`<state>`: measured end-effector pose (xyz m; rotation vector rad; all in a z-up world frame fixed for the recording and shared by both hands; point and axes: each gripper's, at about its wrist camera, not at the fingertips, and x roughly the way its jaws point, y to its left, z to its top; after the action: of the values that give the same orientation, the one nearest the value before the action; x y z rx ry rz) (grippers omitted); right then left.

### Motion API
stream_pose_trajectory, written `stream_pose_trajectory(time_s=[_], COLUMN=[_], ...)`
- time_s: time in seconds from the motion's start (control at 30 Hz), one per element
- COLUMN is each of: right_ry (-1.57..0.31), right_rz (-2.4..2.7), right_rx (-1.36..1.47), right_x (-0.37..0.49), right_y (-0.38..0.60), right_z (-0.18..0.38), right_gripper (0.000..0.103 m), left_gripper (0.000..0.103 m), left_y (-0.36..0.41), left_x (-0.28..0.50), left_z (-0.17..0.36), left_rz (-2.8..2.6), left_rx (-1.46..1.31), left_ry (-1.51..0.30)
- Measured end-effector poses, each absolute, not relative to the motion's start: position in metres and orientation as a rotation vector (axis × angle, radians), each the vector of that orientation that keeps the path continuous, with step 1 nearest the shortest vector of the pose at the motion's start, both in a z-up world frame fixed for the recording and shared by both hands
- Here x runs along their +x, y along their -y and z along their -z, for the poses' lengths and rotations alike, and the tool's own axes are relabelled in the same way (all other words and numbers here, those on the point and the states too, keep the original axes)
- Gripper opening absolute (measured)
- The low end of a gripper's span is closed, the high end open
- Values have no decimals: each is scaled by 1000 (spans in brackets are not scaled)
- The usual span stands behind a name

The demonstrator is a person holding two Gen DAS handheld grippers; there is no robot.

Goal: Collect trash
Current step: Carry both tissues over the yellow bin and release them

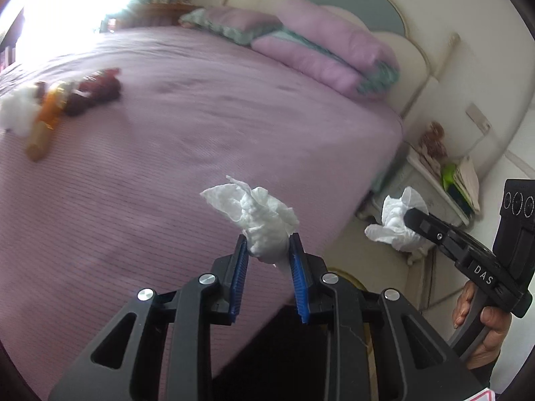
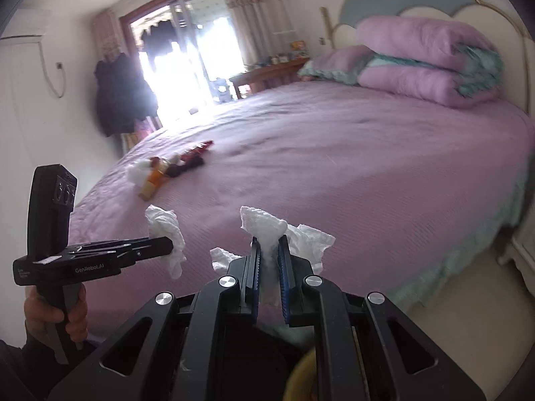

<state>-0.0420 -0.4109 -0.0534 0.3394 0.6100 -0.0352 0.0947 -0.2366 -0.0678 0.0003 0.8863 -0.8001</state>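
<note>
Pink bed (image 2: 334, 167) by a bright window (image 2: 187, 60); both grippers' fingers (image 1: 297, 260) pinch crumpled tissues (image 1: 260, 217)

White capitals reading "DAS" stand on the black body of the right gripper (image 1: 409, 225), seen from the left wrist camera, on the sloping bar just behind its fingers and just above the hand (image 1: 481, 330) holding its grip. From the right wrist camera, "GenRobot.AI" stands in pale letters on the side of the left gripper (image 2: 169, 245), on the black block directly above its handle. Beside that word, toward the block's rear end, sits a small multi-line label too fine to read. Nothing else carries legible writing.
</note>
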Motion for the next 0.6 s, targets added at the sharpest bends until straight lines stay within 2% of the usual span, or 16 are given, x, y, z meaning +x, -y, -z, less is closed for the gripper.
stream_pose_trajectory(time_s=[0.4, 0.5, 0.53, 0.6], right_ry=[-864, -891, -893, -893], right_rz=[300, 357, 372, 388], right_rx=[467, 475, 475, 474], right_x=[-119, -122, -120, -117], right_y=[456, 467, 470, 473], right_z=[166, 181, 182, 185], right_gripper=[11, 25, 36, 41], left_gripper=[26, 26, 26, 26], left_y=[333, 349, 353, 363], left_x=[39, 33, 31, 28], left_z=[138, 149, 152, 158], left_rz=[978, 996, 1001, 1002], left_rx=[175, 212, 224, 251], left_ry=[-1079, -1098, -1103, -1110])
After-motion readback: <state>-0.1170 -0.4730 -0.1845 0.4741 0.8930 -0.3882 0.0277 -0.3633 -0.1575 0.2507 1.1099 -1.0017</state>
